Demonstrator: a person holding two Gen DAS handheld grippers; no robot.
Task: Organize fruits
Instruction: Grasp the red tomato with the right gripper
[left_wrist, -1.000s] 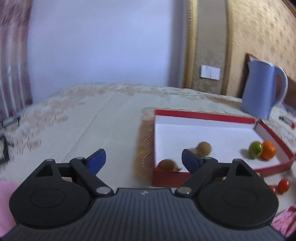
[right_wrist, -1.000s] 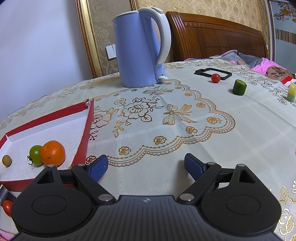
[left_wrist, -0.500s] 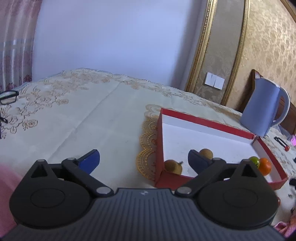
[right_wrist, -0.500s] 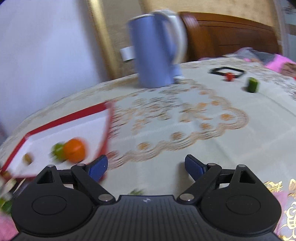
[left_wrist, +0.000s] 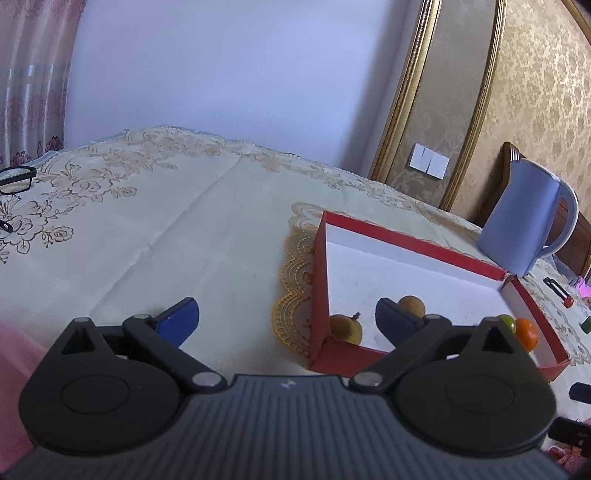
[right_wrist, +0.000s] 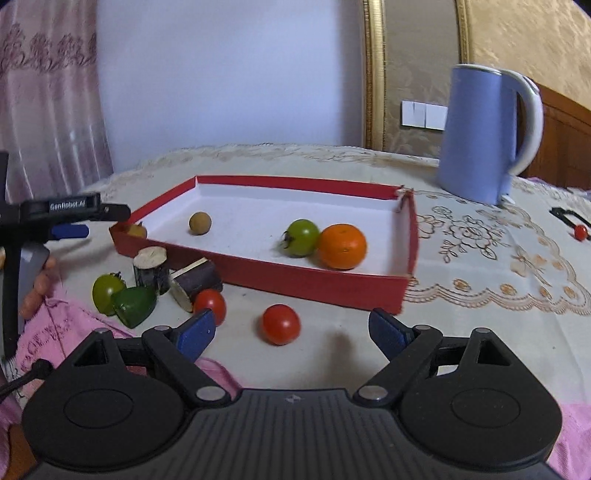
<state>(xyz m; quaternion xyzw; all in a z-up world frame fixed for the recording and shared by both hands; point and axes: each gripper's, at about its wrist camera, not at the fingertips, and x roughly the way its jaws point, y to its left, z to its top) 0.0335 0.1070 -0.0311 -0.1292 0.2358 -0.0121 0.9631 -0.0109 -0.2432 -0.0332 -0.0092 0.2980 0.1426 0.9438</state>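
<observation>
Left claw (left_wrist: 286, 314): spread wide, just been opening, nothing pinched. Its right finger sits over the near left corner of the red tray (left_wrist: 319, 266), lower centre of the left wrist view. Two brown longans in that corner: one (left_wrist: 346, 329) against the near wall, one (left_wrist: 412, 305) partly behind the finger. Green tomato (left_wrist: 506, 322) and orange (left_wrist: 526, 333) touch each other at the tray's right end. Blue kettle (left_wrist: 521, 221) at right edge, glasses (left_wrist: 16, 180) at far left on the desk (left_wrist: 166, 229).

Right claw (right_wrist: 291, 332): spread, empty, hovering over the desk in front of the tray. Red tomato (right_wrist: 280, 324) lies just ahead between the fingers, apart from both. Second red tomato (right_wrist: 209, 304) just beyond the left finger. Lower left: yellow-green tomato (right_wrist: 105, 291), green chunk (right_wrist: 135, 305), two dark cane pieces (right_wrist: 151, 267) bunched against the tray's near wall. Small red tomato (right_wrist: 580, 231) far right.
</observation>
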